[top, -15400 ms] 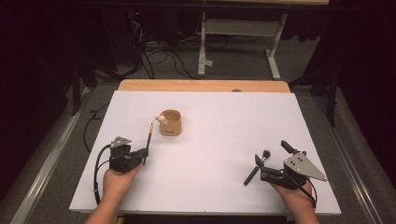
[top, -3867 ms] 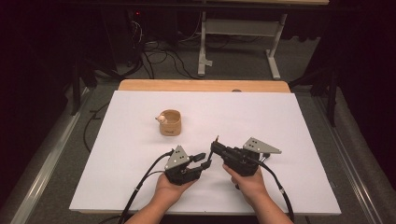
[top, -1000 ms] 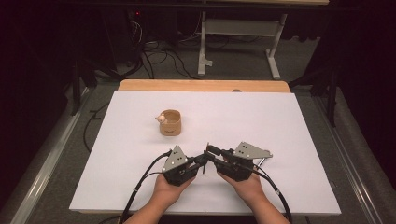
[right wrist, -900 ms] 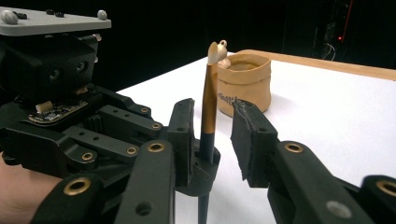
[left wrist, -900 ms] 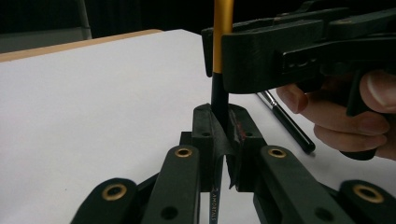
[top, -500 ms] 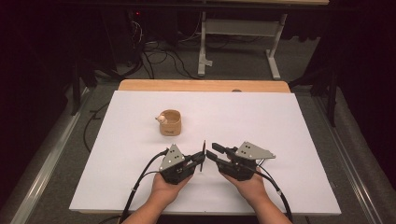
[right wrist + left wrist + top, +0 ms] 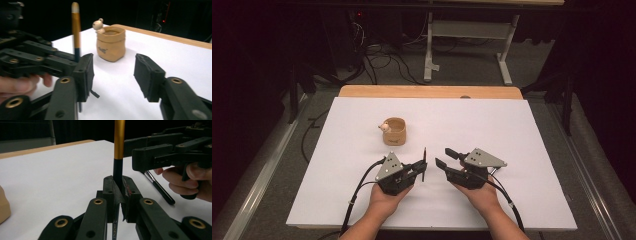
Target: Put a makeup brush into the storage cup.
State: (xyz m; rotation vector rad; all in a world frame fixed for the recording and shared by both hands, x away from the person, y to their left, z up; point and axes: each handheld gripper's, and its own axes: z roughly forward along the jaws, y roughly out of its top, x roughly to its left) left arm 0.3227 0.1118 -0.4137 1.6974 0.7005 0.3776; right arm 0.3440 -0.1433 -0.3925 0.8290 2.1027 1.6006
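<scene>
A slim brush (image 7: pixel 424 162) with a black and gold handle stands upright, and my left gripper (image 7: pixel 422 167) is shut on its black lower part. In the left gripper view the pads (image 7: pixel 110 188) clamp the brush (image 7: pixel 119 140). My right gripper (image 7: pixel 442 156) sits just to the right of it, apart from the brush. Its jaws have just been opening and nothing is between them. In the right gripper view, my right gripper (image 7: pixel 116 75) frames bare table, with the brush (image 7: pixel 75 30) to the left. A tan pot (image 7: pixel 394 131) with a small bear figure stands farther back.
A second, dark brush (image 7: pixel 160 188) lies flat on the white table (image 7: pixel 532 130) beside the right hand. A wooden strip (image 7: pixel 427 91) edges the table's far side. Cables trail from both grippers toward the near edge. Dark floor and a desk frame lie beyond.
The right jaws have opened off the brush. The left gripper has drawn slightly left with the brush, which now stands upright in it, so a gap shows between the two grippers.
</scene>
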